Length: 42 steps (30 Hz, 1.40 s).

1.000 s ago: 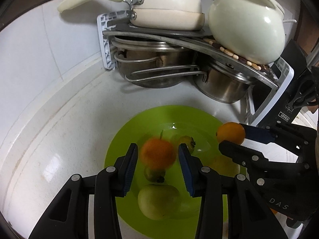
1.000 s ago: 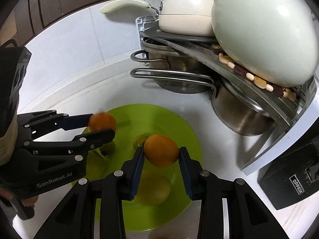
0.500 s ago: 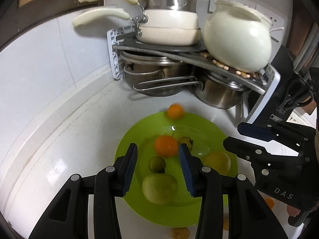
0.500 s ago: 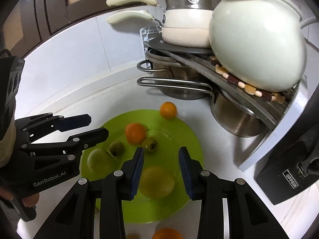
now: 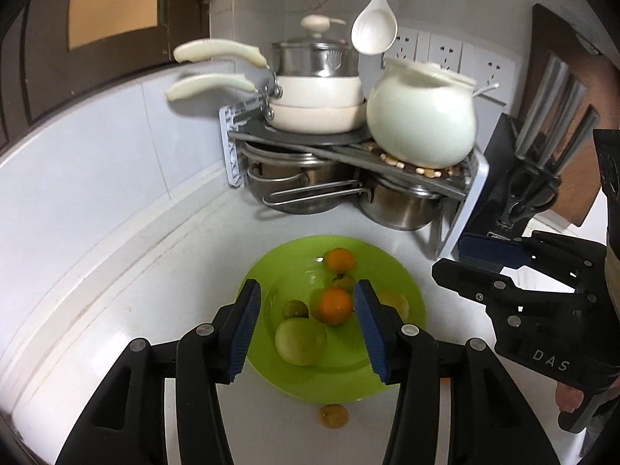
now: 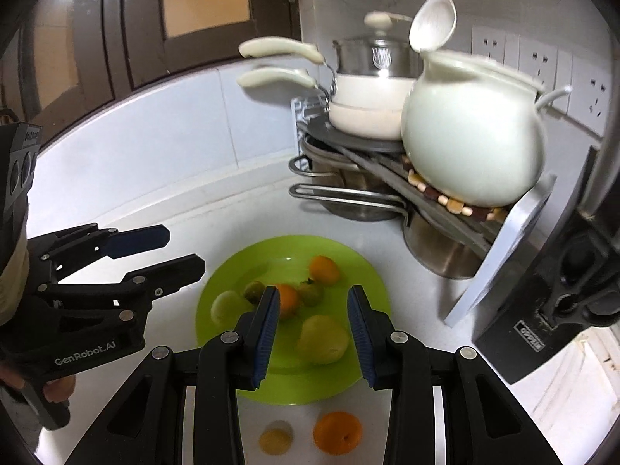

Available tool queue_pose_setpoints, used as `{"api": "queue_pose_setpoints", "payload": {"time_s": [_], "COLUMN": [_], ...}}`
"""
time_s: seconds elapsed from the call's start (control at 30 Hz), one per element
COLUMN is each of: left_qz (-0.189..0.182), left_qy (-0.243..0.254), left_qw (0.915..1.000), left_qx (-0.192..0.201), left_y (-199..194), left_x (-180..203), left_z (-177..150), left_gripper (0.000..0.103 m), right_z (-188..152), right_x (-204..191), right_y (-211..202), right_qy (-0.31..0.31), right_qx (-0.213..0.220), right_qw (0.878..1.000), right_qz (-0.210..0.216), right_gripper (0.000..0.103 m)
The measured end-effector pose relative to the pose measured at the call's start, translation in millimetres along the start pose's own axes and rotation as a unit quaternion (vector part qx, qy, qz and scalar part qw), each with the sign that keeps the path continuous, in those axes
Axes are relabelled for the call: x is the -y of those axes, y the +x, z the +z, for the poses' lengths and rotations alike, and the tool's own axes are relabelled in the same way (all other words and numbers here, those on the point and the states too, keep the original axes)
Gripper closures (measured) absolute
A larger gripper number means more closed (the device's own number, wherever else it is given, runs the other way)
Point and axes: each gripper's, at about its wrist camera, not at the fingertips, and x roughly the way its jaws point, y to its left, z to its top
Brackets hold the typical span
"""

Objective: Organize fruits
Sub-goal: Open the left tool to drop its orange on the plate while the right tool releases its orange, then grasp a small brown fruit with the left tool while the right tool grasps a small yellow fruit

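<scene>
A lime green plate [image 5: 387, 383] [image 6: 360, 263] sits on the white counter and holds two oranges [image 5: 335, 305] [image 5: 340, 259], a green apple [image 5: 300, 341], two small dark green fruits [image 5: 295, 308] and a yellow pear [image 6: 322, 339]. My left gripper [image 5: 304, 333] is open and empty above the plate's near side. My right gripper [image 6: 312, 332] is open and empty, raised over the pear. On the counter in front of the plate lie another orange [image 6: 337, 432] and a small yellow fruit [image 6: 275, 440] [image 5: 332, 415].
A corner rack [image 5: 348, 147] behind the plate carries cream pans, a white ceramic pot [image 5: 421, 116] and steel pots underneath. A black knife block [image 5: 515, 193] stands at the right. A white spoon [image 5: 374, 31] hangs on the wall. The tiled wall curves round at the left.
Both grippers let go of their oranges, which now lie on the plate. Both grippers have pulled back and up from the plate, so more of the kitchen shows.
</scene>
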Motion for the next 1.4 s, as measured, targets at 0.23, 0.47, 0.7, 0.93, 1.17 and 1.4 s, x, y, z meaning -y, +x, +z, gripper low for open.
{"api": "queue_pose_setpoints", "payload": {"time_s": [0.23,0.47,0.7,0.93,1.17,1.4], "left_qz": [0.011,0.02,0.02,0.028,0.021,0.008], "left_qy": [0.008,0.025,0.027,0.045,0.043,0.04], "left_qw": [0.9995,0.9984,0.9984,0.9976,0.9986,0.9989], "left_qx": [0.029,0.047,0.046,0.045,0.02,-0.022], "left_y": [-34,-60,-69,-71,-60,-36], "left_x": [2,7,10,15,16,15], "left_z": [-8,-28,-55,-82,-106,-131], "left_gripper": [0.046,0.042,0.041,0.041,0.041,0.041], "right_z": [-6,-23,-50,-76,-99,-119], "right_x": [-9,-19,-27,-32,-36,-38], "right_y": [-29,-46,-55,-52,-42,-24], "right_qy": [0.002,0.015,0.032,0.03,0.027,0.026], "right_qx": [0.025,0.026,0.015,-0.001,-0.029,-0.061], "right_qw": [1.0,1.0,0.999,1.0,0.999,0.998], "right_qz": [-0.004,-0.004,-0.006,-0.009,-0.01,-0.007], "right_gripper": [0.061,0.055,0.054,0.052,0.052,0.052]}}
